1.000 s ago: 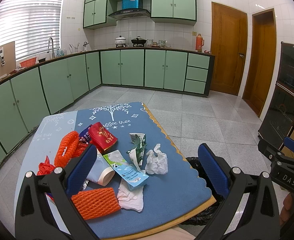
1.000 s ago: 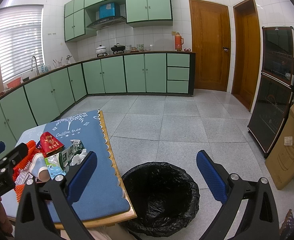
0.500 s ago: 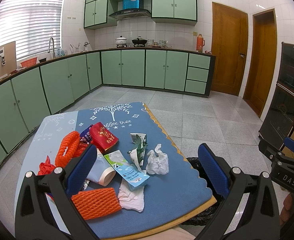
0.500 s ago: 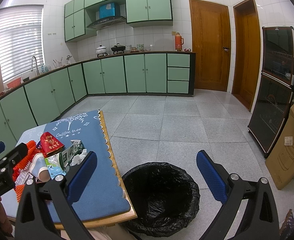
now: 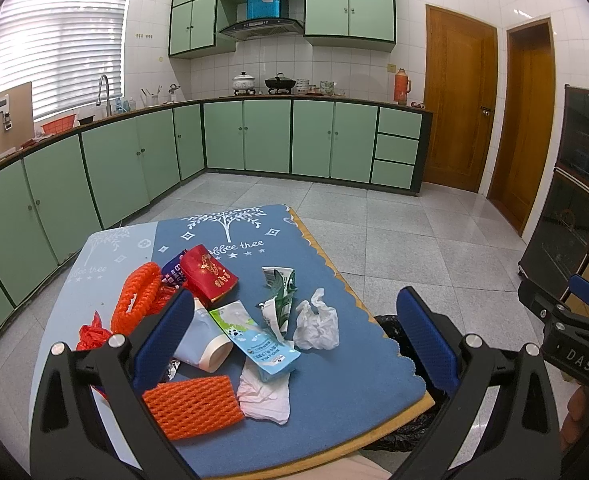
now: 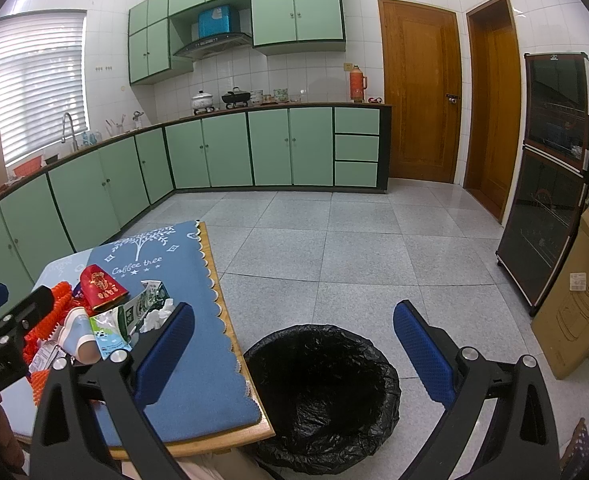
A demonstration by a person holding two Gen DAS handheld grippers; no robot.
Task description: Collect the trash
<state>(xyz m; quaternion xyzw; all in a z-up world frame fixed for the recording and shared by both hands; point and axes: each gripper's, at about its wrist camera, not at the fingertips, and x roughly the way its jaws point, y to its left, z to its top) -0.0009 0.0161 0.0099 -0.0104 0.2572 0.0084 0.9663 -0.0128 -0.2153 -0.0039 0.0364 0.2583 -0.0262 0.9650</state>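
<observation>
left gripper [image 5: 294, 344]: spread wide, empty, over the trash pile
right gripper [image 6: 294, 350]: spread too
risk: crumpled tissue [image 5: 317, 326] slipping, missing the bin [image 6: 322, 396]

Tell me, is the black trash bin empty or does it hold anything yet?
Looks empty: the trash bin shows only its black liner.

A: Where did the left wrist view look from?
B: Above the table's [image 5: 358, 364] near edge, facing the cabinets.
A: And the right?
B: Further right — over the bin [image 6: 326, 396]. Both shared the table's [image 6: 198, 364] litter — and the kitchen.
</observation>
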